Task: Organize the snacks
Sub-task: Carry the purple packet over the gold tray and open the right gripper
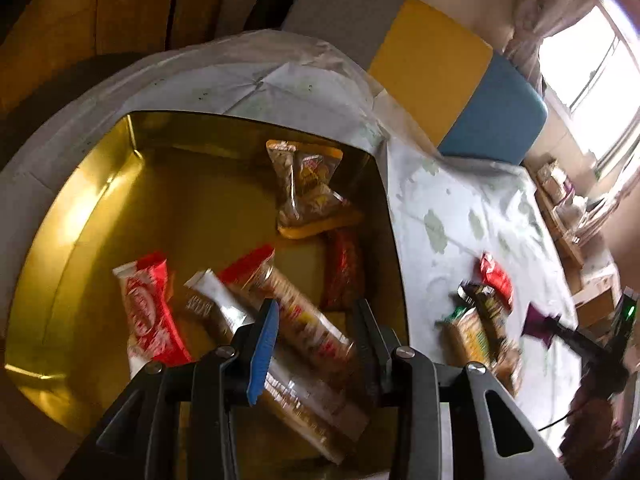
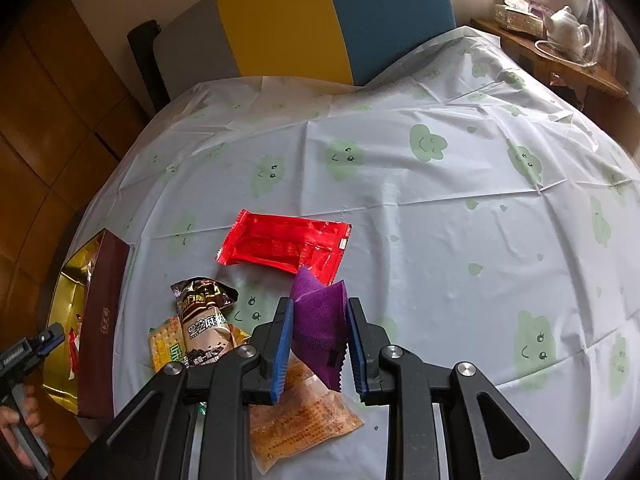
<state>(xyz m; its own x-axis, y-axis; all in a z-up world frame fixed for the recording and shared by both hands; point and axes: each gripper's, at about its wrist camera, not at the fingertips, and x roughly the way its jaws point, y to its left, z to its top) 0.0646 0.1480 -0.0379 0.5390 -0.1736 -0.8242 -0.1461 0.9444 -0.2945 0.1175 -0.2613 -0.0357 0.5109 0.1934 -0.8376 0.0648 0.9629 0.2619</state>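
Observation:
A gold-lined tin box (image 1: 80,216) sits on the table and holds several snacks: a red KitKat bar (image 1: 148,312), a long biscuit pack (image 1: 296,320) and a clear bag of sweets (image 1: 308,188). My left gripper (image 1: 316,312) hovers open and empty above the biscuit pack inside the box. My right gripper (image 2: 320,316) is shut on a purple packet (image 2: 320,324), lifted above the table. On the cloth beside it lie a red packet (image 2: 284,244), a brown sesame packet (image 2: 204,320), a cracker pack (image 2: 164,344) and an orange packet (image 2: 304,420).
The box (image 2: 100,312) shows dark red outside at the left of the right wrist view. The table wears a white cloth with green clouds (image 2: 440,200). A yellow and blue chair (image 2: 332,20) stands behind. A side shelf with a teapot (image 2: 568,28) is at far right.

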